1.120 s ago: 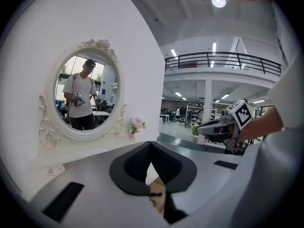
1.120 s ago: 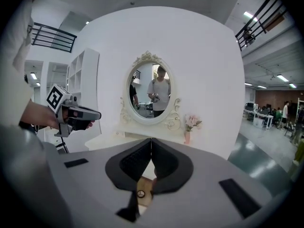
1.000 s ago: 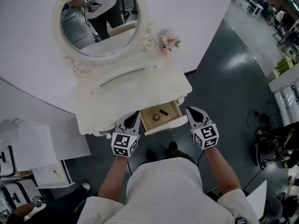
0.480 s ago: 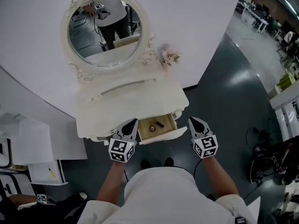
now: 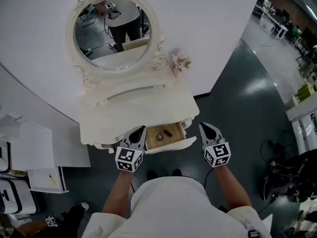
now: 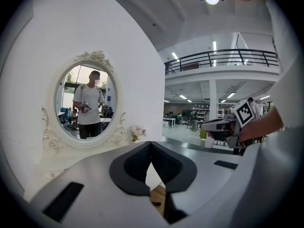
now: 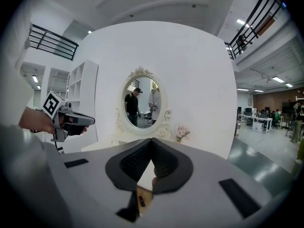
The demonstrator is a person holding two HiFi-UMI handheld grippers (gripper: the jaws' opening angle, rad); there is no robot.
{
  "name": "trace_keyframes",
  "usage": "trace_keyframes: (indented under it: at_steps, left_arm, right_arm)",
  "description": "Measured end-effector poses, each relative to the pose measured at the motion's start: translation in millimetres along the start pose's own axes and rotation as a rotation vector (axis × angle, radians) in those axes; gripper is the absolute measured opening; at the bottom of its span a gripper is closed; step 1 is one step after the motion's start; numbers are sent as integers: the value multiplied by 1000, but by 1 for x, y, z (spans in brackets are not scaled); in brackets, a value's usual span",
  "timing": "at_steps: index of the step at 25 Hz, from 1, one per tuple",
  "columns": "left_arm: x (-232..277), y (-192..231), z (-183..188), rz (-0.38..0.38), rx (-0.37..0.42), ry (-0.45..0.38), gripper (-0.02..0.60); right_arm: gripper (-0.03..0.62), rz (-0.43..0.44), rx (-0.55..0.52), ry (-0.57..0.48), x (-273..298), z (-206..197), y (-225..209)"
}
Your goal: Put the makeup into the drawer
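seemingly stowed: small dark makeup tube [image 5: 169, 132] in open wooden drawer [image 5: 171, 144] between left gripper [image 5: 141, 129] and right gripper [image 5: 203, 126] (both pressed together, empty); next, push drawer closed.

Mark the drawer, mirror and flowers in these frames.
drawer [image 5: 173, 145], head view, on its white front panel.
mirror [image 5: 111, 31], head view, middle of the glass.
flowers [image 5: 181, 62], head view, on the pink blooms.
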State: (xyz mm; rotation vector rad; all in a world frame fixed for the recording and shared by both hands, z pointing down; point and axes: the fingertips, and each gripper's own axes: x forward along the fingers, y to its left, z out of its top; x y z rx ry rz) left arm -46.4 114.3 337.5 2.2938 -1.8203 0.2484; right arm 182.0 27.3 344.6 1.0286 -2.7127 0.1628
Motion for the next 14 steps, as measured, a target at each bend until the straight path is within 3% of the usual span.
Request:
trace_keyframes:
  at_steps: [14]
  left_arm:
    - [2, -10, 2, 16, -10, -5, 15]
  right_arm:
    - [28, 8, 7, -6, -7, 3, -6]
